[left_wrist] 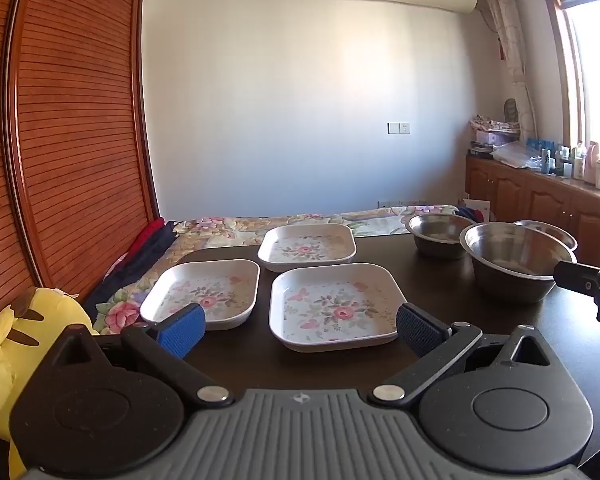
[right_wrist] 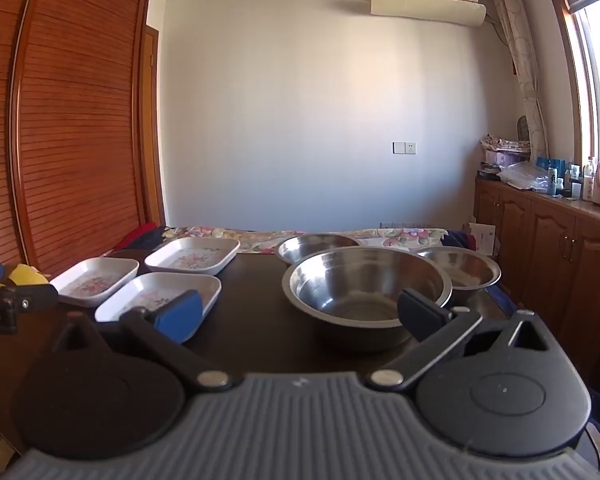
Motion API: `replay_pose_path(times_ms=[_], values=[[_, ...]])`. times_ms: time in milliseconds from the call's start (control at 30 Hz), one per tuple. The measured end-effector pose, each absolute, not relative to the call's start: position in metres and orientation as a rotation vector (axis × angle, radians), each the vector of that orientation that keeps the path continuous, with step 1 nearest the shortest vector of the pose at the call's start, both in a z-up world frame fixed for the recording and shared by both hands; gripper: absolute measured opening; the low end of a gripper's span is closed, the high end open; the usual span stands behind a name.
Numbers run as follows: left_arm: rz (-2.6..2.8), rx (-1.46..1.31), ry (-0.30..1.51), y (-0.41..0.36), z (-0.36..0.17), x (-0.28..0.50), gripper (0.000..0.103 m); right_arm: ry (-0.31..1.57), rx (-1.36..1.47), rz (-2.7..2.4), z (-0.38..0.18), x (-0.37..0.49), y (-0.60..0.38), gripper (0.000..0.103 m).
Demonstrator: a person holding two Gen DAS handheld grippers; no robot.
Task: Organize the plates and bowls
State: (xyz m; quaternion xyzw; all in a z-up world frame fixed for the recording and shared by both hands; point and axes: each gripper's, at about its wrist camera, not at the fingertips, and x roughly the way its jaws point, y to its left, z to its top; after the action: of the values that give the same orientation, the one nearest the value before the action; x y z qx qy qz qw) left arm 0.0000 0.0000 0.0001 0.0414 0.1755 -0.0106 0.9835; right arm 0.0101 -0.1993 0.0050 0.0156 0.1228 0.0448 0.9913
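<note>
Left gripper: jaws spread wide, holding nothing, low over the table and facing the near plate.
Right gripper: jaws spread wide, holding nothing, facing the big bowl.
Plates: three square flowered plates on the left half of the table, lying flat and apart: the near plate, the left plate and the far plate.
Bowls: three steel bowls on the right half; the two small bowls sit behind the big one.
Step in hand (judged): first pickup, nothing stacked yet.
Method, plates: pinch one rim wall only, lift level, lower squarely into the next plate.
Method, bowls: steel looks slippery; bite deep over the rim, nest the small bowls into the big one.
Hidden: the big bowl covers the front walls of the small bowls; whether they touch it cannot be told.
Cut off: the table's near edge, behind both gripper bodies.
</note>
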Motion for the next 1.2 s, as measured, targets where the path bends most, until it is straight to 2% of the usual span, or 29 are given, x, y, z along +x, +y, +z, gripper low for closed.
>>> replay_pose_path(times_ms=[1200], values=[[-0.015,0.091,0.344,0.002,0.003,0.0,0.103,0.256,0.048,0.07,0.004,0.008,-0.208,0.103]])
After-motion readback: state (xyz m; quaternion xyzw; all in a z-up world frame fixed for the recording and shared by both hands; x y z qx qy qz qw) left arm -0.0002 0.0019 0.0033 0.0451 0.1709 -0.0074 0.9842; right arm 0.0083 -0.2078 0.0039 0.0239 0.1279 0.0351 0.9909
